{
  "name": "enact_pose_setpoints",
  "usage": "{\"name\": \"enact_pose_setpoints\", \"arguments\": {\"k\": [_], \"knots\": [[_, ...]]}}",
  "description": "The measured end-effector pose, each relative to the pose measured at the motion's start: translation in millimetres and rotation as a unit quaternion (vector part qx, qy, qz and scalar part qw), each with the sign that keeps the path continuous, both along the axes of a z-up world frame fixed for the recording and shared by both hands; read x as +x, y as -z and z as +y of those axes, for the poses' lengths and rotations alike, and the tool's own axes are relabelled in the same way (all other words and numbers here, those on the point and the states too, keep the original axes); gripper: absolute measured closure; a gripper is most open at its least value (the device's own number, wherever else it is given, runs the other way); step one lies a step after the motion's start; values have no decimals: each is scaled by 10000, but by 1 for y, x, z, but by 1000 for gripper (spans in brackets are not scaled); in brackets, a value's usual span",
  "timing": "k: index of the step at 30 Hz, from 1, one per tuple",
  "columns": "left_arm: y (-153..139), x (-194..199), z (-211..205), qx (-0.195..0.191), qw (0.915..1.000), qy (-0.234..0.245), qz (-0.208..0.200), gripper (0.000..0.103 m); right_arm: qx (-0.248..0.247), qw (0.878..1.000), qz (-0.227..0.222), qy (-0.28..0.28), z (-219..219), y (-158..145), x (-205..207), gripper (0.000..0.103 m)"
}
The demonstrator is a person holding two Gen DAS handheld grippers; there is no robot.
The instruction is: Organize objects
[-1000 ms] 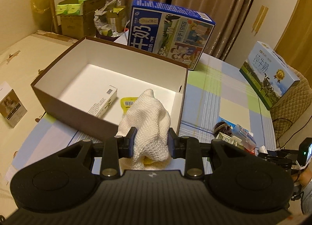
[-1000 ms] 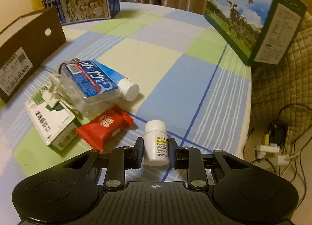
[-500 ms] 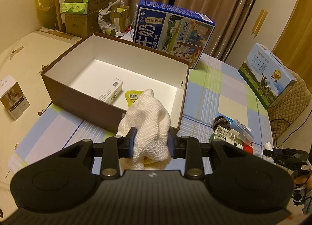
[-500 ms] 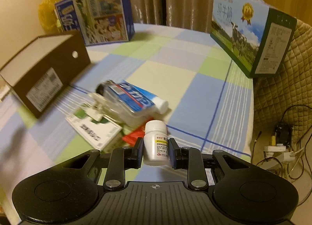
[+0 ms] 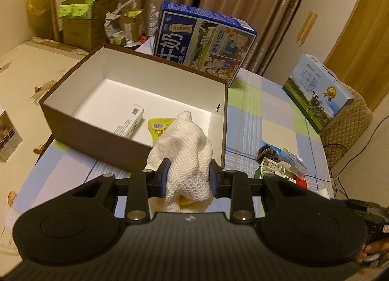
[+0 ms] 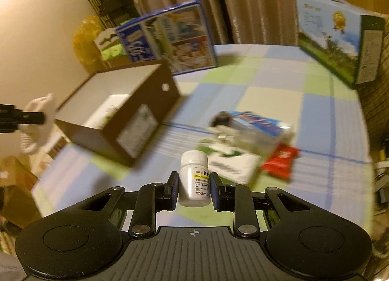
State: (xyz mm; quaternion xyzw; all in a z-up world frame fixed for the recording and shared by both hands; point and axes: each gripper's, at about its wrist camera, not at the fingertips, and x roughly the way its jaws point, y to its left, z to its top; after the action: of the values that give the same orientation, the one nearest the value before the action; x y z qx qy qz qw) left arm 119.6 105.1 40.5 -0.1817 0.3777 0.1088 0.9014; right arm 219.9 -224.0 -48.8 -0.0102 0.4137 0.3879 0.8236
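My left gripper (image 5: 188,175) is shut on a white knitted cloth (image 5: 186,149), held in the air just short of the near wall of an open brown box (image 5: 97,135). Inside the box lie a small white carton (image 5: 131,122) and a yellow packet (image 5: 158,129). My right gripper (image 6: 194,183) is shut on a white pill bottle (image 6: 194,178), lifted above the checked tablecloth. The brown box (image 6: 136,120) stands ahead and to the left of it, and the cloth (image 6: 36,120) with the left gripper shows at the far left.
A pile of small items stays on the cloth: a blue-labelled tube pack (image 6: 260,122), a green-and-white carton (image 6: 231,161) and a red packet (image 6: 279,161). Two milk cartons stand at the back (image 5: 204,42) and right (image 5: 316,91). Cardboard boxes (image 5: 82,20) crowd the far left corner.
The right gripper has risen with the pill bottle and swung left toward the brown box; its view is blurred. The left gripper has drawn back and up a little, cloth still held.
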Motion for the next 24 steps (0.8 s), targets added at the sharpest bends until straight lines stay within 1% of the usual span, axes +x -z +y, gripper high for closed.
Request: {"name": "enact_pose_setpoints", "arguments": {"k": [4, 10, 17, 24], "knots": [[-3, 6, 18, -7, 9998, 211, -51, 75, 160, 9998, 40, -86, 31, -10, -16, 79], [-8, 13, 54, -6, 9991, 405, -149, 75, 330, 9994, 32, -134, 77, -20, -32, 79], [-9, 15, 101, 22, 9988, 449, -206, 75, 456, 9988, 7, -183, 133, -24, -42, 79], [-1, 26, 142, 82, 9988, 474, -107, 75, 479, 9987, -70, -173, 188, -26, -43, 79]]}}
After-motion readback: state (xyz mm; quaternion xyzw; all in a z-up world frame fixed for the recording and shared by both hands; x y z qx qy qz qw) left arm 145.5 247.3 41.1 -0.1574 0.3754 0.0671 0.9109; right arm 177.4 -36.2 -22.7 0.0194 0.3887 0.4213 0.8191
